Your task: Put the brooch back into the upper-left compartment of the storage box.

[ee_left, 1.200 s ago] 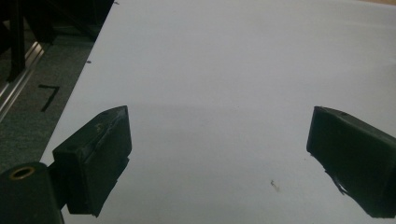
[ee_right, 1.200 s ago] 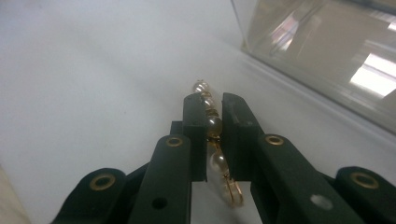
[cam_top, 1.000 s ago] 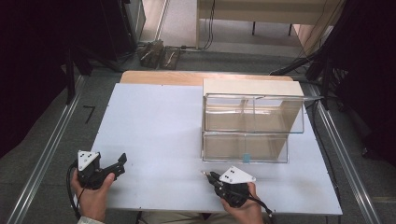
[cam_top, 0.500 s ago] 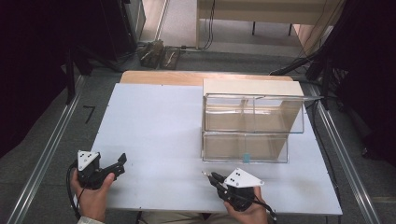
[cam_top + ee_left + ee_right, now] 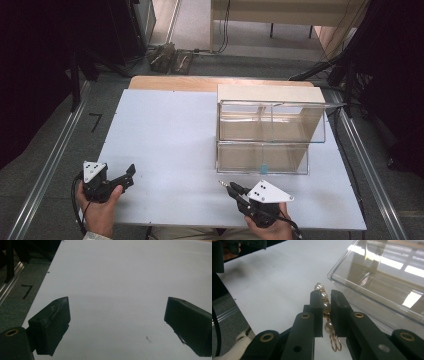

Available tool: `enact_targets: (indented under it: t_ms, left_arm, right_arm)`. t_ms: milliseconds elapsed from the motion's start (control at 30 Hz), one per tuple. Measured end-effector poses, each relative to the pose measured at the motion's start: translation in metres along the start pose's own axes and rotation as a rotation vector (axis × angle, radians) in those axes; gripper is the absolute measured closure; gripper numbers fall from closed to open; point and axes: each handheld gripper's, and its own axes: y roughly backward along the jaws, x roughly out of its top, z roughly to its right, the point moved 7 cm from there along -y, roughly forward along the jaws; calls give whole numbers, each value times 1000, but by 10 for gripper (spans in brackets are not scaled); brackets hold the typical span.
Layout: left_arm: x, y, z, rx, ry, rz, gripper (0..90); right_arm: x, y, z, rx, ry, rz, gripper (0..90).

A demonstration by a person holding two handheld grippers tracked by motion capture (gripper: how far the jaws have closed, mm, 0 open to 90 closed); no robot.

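Right gripper view: pearl string (image 5: 324, 306) beside clear box (image 5: 387, 282) edge.

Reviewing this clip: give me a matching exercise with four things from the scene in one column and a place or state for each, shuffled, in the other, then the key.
Things:
1. left tool
2. right tool
3. pearl bead piece
4. clear plastic box

States or places:
A. stands on the right half of the white table
B. jaws wide apart, nothing between them
C. clamped between two black jaws
D. shut on a small item, near the table's front edge

Pairs: 1-B, 2-D, 3-C, 4-A
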Motion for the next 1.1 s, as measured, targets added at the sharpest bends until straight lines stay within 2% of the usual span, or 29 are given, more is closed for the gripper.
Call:
enact_targets:
  t_ms: [300,667,1100]
  left_arm:
    - [0,-1,0,0,-2,-2,59]
    - [0,-1,0,0,-4,-2,59]
    - [0,-1,0,1,-3,0,59]
  right_arm:
    - [10,7,2,-8,4,35,785]
    - [25,18,14,-42,-2,92,785]
    - [35,24,23,-67,-9,124,785]
